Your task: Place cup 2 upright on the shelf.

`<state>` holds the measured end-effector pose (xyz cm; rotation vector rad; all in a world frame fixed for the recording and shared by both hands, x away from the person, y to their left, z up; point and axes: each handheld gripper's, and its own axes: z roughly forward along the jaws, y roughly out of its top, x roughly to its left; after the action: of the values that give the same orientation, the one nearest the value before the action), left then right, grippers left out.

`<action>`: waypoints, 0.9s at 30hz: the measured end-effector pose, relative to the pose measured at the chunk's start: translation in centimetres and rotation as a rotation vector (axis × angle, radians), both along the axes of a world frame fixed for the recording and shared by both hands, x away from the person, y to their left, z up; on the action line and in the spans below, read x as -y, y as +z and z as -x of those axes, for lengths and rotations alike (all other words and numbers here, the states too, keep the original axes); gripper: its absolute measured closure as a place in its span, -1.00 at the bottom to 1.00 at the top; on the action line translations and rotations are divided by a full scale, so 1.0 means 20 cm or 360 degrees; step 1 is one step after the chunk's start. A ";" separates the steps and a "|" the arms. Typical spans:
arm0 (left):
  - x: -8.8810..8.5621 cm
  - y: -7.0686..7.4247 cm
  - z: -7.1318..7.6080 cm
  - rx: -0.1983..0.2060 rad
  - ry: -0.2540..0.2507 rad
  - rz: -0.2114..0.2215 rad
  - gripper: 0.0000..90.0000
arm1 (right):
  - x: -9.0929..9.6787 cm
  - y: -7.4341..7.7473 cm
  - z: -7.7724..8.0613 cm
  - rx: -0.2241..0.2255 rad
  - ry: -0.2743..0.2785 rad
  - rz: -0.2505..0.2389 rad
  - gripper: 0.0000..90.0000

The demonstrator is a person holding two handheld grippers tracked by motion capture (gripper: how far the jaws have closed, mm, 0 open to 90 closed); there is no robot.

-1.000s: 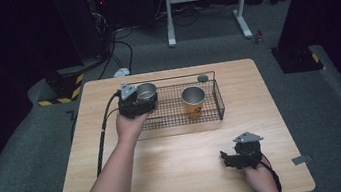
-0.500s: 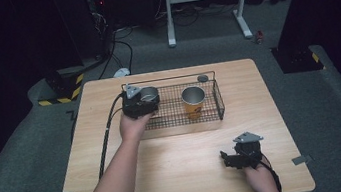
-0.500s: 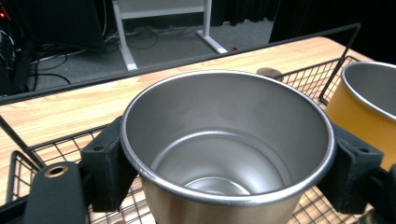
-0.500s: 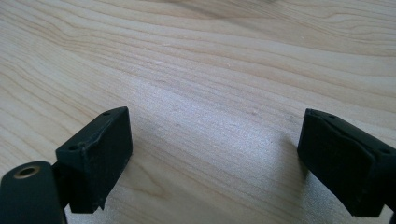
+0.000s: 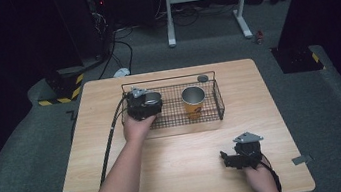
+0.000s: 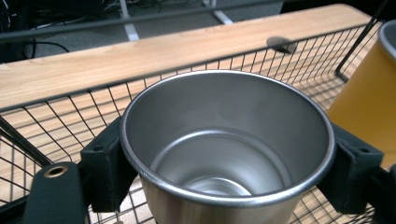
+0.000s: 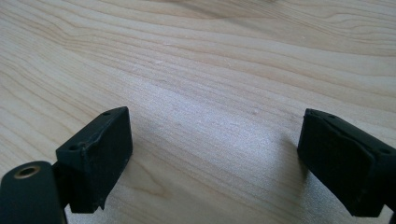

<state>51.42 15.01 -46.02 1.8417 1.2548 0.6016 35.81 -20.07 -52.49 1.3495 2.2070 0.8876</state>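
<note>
Steel cup (image 6: 228,149) sitting pinched in left claw (image 5: 145,104), hanging low inside wire basket (image 5: 214,112), at nine o'clock from yellow cup (image 5: 193,102). Probably being set down. Next: touching bottom, then letting go. Right claw (image 5: 233,160) resting spread on table (image 5: 179,175).

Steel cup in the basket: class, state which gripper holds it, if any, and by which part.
The left gripper holds the steel cup, jaws clamped on opposite sides of its outer wall just under the rim. The right gripper holds nothing.
</note>
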 end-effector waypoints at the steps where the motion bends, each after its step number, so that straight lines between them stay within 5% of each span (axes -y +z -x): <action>1: 0.01 -0.01 0.00 -0.0019 0.0002 -0.0005 -0.59 | 0.00 0.00 0.00 0.0002 -0.0001 0.0000 -0.78; 9: 0.02 -0.03 -0.03 -0.0105 0.0013 -0.0060 -0.59 | 0.00 0.00 0.00 0.0002 0.0006 0.0000 -0.78; 27: 0.01 -0.04 -0.02 -0.0167 -0.0024 -0.0181 -0.59 | 0.00 0.00 0.00 0.0001 0.0008 -0.0001 -0.78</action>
<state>51.83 14.77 -46.79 1.9975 1.2968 0.5850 35.75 -20.07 -52.49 1.3441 2.2107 0.8908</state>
